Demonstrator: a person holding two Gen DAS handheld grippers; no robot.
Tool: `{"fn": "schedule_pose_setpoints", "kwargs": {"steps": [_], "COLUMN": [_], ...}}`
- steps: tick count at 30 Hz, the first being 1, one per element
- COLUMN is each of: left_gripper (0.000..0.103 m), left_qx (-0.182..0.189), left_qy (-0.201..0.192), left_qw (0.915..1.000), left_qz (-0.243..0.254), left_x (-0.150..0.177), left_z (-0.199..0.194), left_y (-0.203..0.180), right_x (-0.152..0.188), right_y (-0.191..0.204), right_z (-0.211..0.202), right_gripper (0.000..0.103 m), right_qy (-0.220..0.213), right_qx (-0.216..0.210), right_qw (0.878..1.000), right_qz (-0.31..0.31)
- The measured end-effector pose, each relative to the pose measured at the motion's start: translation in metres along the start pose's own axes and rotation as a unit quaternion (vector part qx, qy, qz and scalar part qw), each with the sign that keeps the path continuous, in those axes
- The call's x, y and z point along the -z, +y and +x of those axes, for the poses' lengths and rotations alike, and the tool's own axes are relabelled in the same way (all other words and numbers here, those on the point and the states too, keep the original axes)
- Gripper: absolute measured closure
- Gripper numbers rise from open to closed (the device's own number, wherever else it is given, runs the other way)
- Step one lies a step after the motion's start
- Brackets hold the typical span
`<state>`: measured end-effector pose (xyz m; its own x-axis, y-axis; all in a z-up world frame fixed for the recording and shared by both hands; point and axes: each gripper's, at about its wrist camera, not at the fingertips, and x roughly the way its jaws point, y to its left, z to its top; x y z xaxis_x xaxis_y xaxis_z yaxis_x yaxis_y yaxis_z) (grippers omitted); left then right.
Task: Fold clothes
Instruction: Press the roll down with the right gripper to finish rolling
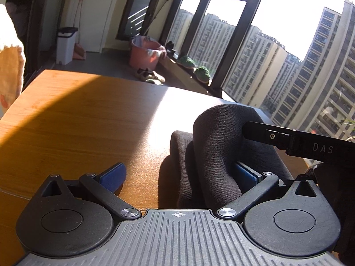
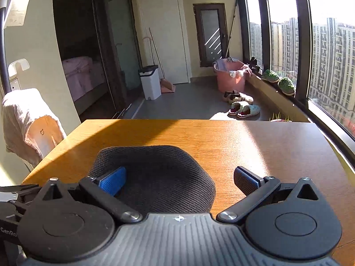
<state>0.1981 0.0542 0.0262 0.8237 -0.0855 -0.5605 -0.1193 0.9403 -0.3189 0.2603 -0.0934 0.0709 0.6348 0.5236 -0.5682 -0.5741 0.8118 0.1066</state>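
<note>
Hard sunlight through the windows (image 2: 288,44), glare and diagonal shadow across the table (image 2: 244,137), fisheye-bent edges

We see the knit garment (image 2: 159,177) lying on the table (image 2: 255,141) near its front edge, between our spread right gripper (image 2: 179,180) fingers. Behind the table, on the floor, the bin (image 2: 150,82) stands left, the basin (image 2: 230,77) right, slippers (image 2: 241,105) before it. A towel (image 2: 28,122) hangs left of the table.

"DAS" stands on the right claw (image 1: 321,148); "GenRo" on the left claw (image 2: 8,230).
</note>
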Motion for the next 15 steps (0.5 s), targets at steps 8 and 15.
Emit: {"fn": "schedule_pose_setpoints", "kwargs": {"steps": [8,15], "left_gripper": [0.000,0.000], "left_qx": [-0.003,0.013], "left_qy": [-0.006,-0.015], "left_qw": [0.9999,0.9995], "left_qz": [-0.014,-0.024], "left_x": [-0.002,0.001], "left_z": [-0.001,-0.008], "left_y": [0.008,0.011], "right_x": [0.002,0.049], "right_y": [0.000,-0.027], "right_z": [-0.013,-0.059], "right_gripper": [0.000,0.000], "right_qy": [-0.024,-0.036], "right_qx": [0.019,0.018], "right_qw": [0.999,0.998], "right_qz": [-0.010,0.053]}}
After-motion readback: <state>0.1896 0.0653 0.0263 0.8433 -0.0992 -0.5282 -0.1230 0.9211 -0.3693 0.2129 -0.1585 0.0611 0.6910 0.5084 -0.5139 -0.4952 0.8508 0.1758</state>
